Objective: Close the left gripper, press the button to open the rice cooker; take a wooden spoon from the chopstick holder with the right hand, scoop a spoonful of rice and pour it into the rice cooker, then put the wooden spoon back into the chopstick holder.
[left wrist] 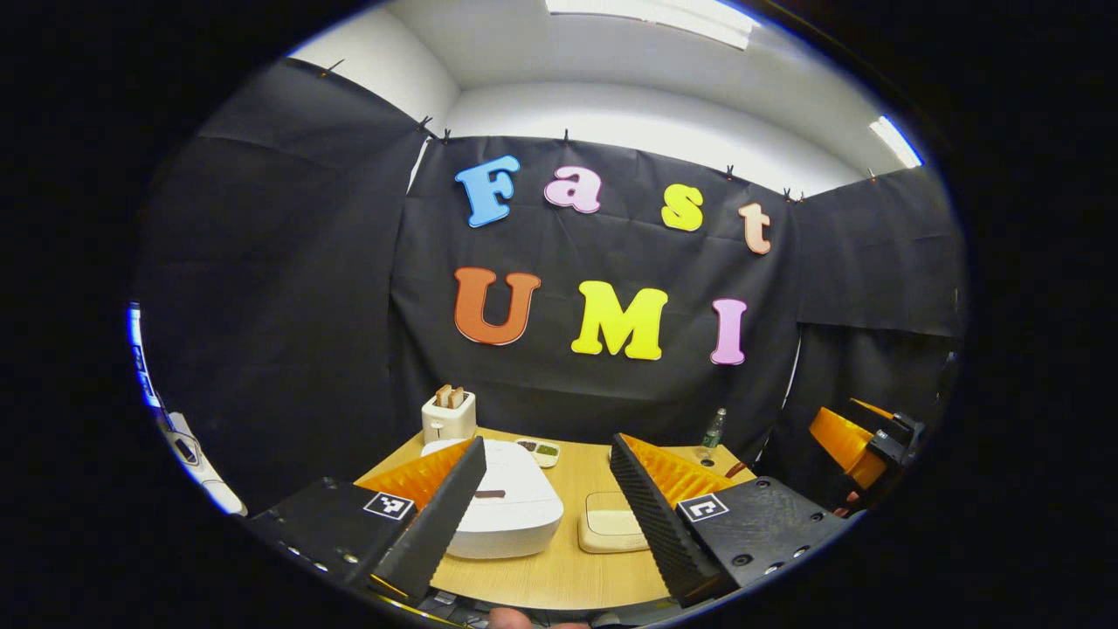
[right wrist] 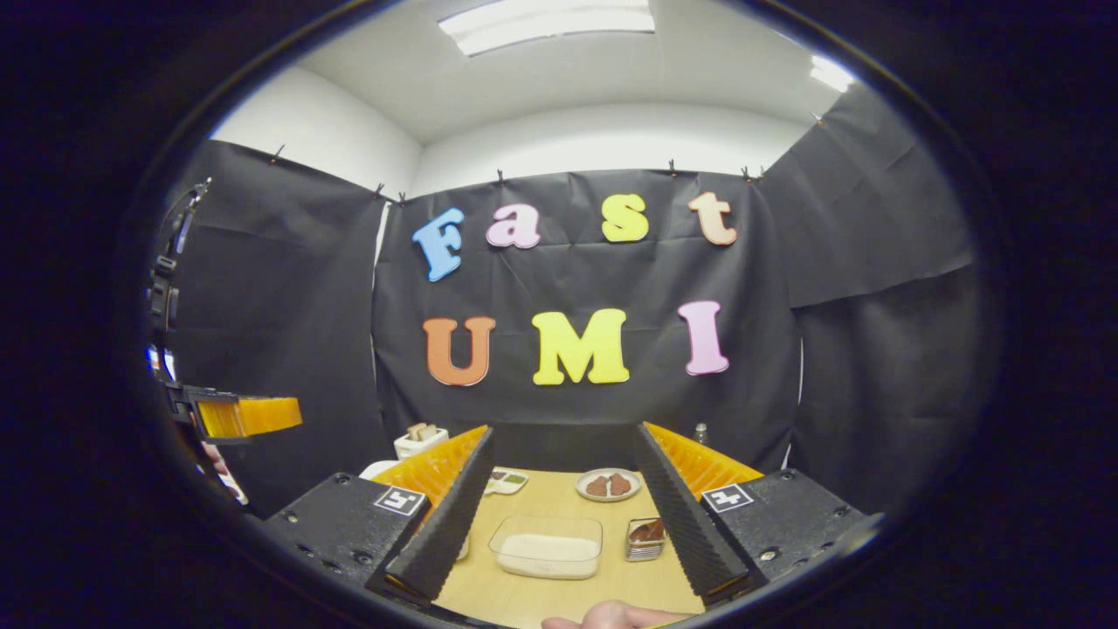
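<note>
Bright, even light from ceiling panels (left wrist: pixel 651 16), sharp centre, heavy fisheye bending and dimness toward the edges.

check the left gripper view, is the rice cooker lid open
No: the rice cooker sits on the table with its white lid flat and shut, between the open fingers of the left claw.

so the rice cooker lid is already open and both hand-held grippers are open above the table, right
Not quite: the rice cooker lid is shut, lying flat, as the left gripper view shows. The rest holds: the left hand-held gripper and right hand-held gripper are both open above the table.
</note>
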